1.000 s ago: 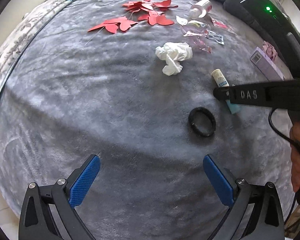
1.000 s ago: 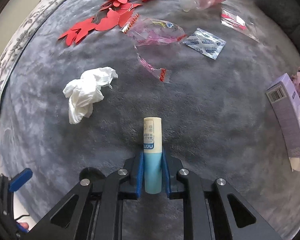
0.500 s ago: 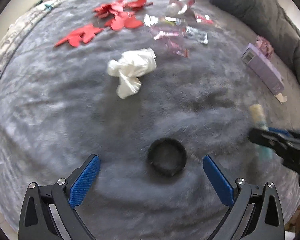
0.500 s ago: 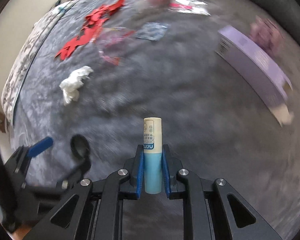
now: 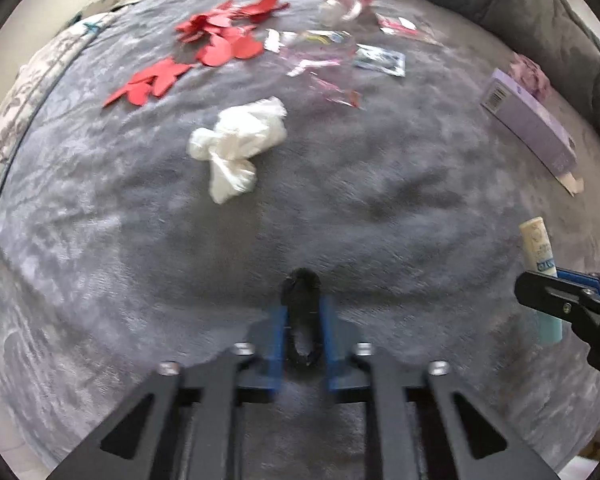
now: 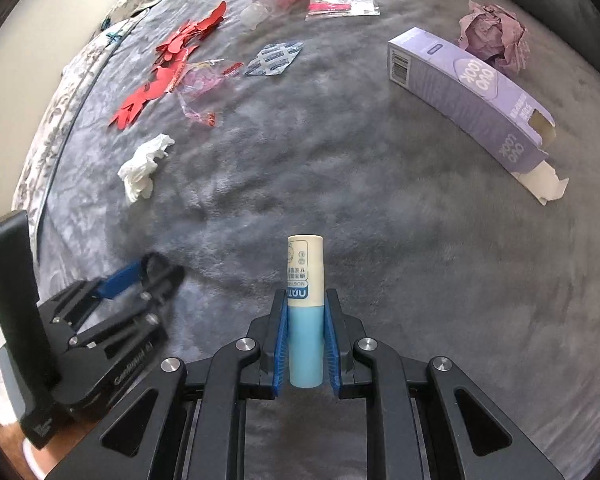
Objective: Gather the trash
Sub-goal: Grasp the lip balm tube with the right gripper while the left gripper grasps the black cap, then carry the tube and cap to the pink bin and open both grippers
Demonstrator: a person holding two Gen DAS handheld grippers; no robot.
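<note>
the left hand-held gripper [image 5: 303, 332] squeezes the black round ring [image 5: 301, 300] on the near grey blanket [image 5: 380, 184]; the right hand-held gripper [image 6: 306, 344] grips the blue-and-cream lip balm tube [image 6: 305, 300], so both can go in the trash.

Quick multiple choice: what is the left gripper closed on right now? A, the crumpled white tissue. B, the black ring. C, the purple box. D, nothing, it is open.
B: in the left wrist view the left gripper has its blue pads pressed against both sides of the black ring, while the white tissue and the purple box lie apart on the grey blanket.
</note>
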